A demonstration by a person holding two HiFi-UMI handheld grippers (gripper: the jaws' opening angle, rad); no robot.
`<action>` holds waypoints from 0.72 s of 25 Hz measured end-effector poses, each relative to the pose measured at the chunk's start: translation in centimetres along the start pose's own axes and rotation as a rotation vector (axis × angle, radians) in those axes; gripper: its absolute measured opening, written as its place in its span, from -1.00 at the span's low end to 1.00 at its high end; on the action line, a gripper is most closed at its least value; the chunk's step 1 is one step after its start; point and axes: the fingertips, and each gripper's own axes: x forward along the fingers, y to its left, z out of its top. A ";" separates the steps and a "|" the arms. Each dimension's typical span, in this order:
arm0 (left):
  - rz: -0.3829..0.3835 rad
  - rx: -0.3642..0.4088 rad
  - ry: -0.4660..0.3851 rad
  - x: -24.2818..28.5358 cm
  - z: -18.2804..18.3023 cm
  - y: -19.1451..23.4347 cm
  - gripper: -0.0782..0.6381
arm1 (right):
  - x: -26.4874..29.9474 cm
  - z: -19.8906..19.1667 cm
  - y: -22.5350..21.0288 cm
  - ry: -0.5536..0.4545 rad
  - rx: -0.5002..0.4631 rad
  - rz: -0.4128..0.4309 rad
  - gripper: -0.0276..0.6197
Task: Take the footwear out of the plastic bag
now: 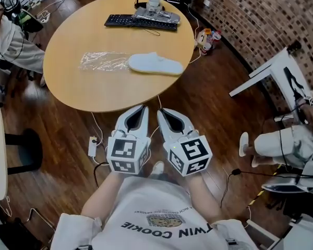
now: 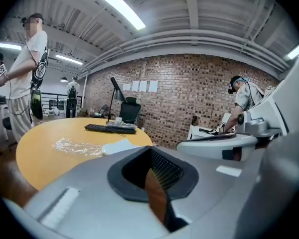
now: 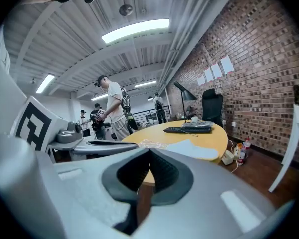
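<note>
A white slipper (image 1: 155, 64) lies on the round wooden table (image 1: 94, 95), its left end against a crumpled clear plastic bag (image 1: 104, 61). Whether that end is still inside the bag's mouth I cannot tell. Both grippers hang side by side near my body, short of the table's near edge and well away from the slipper. My left gripper (image 1: 141, 111) is shut with nothing in it, and so is my right gripper (image 1: 164, 113). The left gripper view shows closed jaws (image 2: 149, 151) with slipper (image 2: 118, 146) and bag (image 2: 74, 146) beyond. The right gripper view (image 3: 149, 153) shows the slipper (image 3: 194, 150) too.
A black keyboard (image 1: 141, 22) and a cup (image 1: 154, 4) sit at the table's far side. Bottles (image 1: 208, 39) and a power strip (image 1: 93, 146) with cables lie on the floor. A white table (image 1: 271, 69) and a seated person (image 1: 287, 139) are at the right.
</note>
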 end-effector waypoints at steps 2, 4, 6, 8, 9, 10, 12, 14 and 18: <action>0.013 0.015 -0.003 -0.9 0.3 -2.0 -0.76 | -1.7 -0.1 0.3 -0.010 -0.002 0.019 -0.91; 0.029 0.031 -0.009 -2.0 0.7 -3.5 -0.76 | -3.0 -0.2 0.6 -0.016 0.007 0.034 -0.91; 0.045 0.048 -0.017 -3.1 0.6 -4.3 -0.76 | -3.8 -0.6 1.1 -0.023 0.018 0.041 -0.91; 0.058 0.062 -0.026 -4.0 0.2 -4.7 -0.76 | -4.4 -1.0 1.7 -0.029 0.011 0.047 -0.91; 0.062 0.064 -0.028 -4.3 0.1 -4.9 -0.76 | -4.6 -1.2 1.9 -0.031 0.001 0.051 -0.91; 0.067 0.064 -0.030 -4.6 0.0 -5.1 -0.76 | -4.9 -1.3 2.2 -0.032 -0.009 0.055 -0.91; 0.074 0.064 -0.027 -5.0 0.1 -5.4 -0.76 | -5.2 -1.3 2.5 -0.030 -0.019 0.063 -0.91; 0.075 0.066 -0.023 -5.2 0.0 -5.7 -0.76 | -5.5 -1.1 2.7 -0.031 -0.016 0.067 -0.91; 0.074 0.069 -0.024 -5.5 0.1 -5.9 -0.76 | -5.7 -0.9 2.8 -0.035 -0.019 0.064 -0.91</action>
